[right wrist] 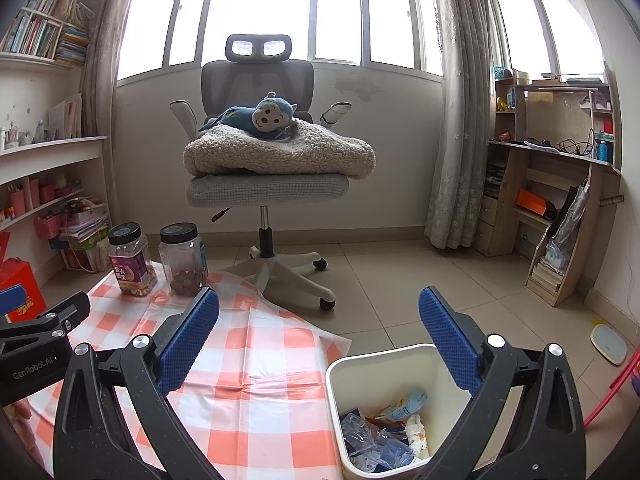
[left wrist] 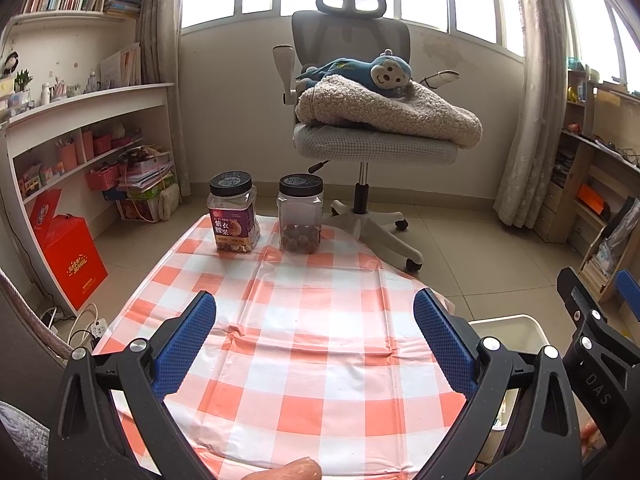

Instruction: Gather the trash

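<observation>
The white trash bin stands upright on the floor just beside the right edge of the checkered tabletop, mouth up, with crumpled wrappers and a small carton jumbled inside; its near wall is cut off. Two black-lidded jars stand side by side at the far end. Both the left gripper and right gripper are spread wide, holding nothing.
</observation>
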`<act>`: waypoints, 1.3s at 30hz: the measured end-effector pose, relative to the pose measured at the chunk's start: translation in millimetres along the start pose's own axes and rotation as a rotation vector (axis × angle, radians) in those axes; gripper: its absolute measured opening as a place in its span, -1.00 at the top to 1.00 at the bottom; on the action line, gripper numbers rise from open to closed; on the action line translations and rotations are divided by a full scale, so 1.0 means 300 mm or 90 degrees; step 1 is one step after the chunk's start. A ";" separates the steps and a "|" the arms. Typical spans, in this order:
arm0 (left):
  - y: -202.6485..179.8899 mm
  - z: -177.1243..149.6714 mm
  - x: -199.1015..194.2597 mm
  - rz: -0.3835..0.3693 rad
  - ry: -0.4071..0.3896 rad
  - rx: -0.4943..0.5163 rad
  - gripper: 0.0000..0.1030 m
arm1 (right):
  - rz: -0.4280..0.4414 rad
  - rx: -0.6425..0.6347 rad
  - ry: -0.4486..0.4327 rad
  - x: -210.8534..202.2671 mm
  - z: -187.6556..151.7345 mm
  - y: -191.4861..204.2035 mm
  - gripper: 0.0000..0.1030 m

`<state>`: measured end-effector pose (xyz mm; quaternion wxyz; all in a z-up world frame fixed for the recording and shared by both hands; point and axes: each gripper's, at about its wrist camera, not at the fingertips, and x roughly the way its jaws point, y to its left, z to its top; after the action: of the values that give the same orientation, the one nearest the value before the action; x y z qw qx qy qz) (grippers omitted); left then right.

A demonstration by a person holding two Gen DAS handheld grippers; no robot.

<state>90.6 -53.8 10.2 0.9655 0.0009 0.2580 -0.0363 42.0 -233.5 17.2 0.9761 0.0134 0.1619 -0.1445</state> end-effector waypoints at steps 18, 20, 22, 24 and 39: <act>-0.010 -0.006 0.002 -0.004 0.001 0.006 -0.87 | -0.002 -0.007 0.014 0.005 -0.016 -0.016 -0.86; -0.012 -0.006 0.001 -0.005 0.000 0.004 -0.87 | -0.001 -0.008 0.018 0.012 -0.016 -0.011 -0.86; -0.014 -0.005 0.002 -0.006 0.000 0.004 -0.87 | -0.001 -0.007 0.021 0.016 -0.016 -0.011 -0.86; -0.016 -0.006 0.002 -0.004 -0.001 0.003 -0.87 | -0.002 -0.008 0.023 0.018 -0.017 -0.010 -0.86; -0.024 0.000 -0.003 -0.003 -0.004 0.001 -0.87 | 0.004 -0.010 0.042 0.034 -0.023 0.001 -0.86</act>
<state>89.4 -61.0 10.7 0.9662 0.0011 0.2549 -0.0390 49.2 -235.5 7.3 0.9708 0.0110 0.1950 -0.1393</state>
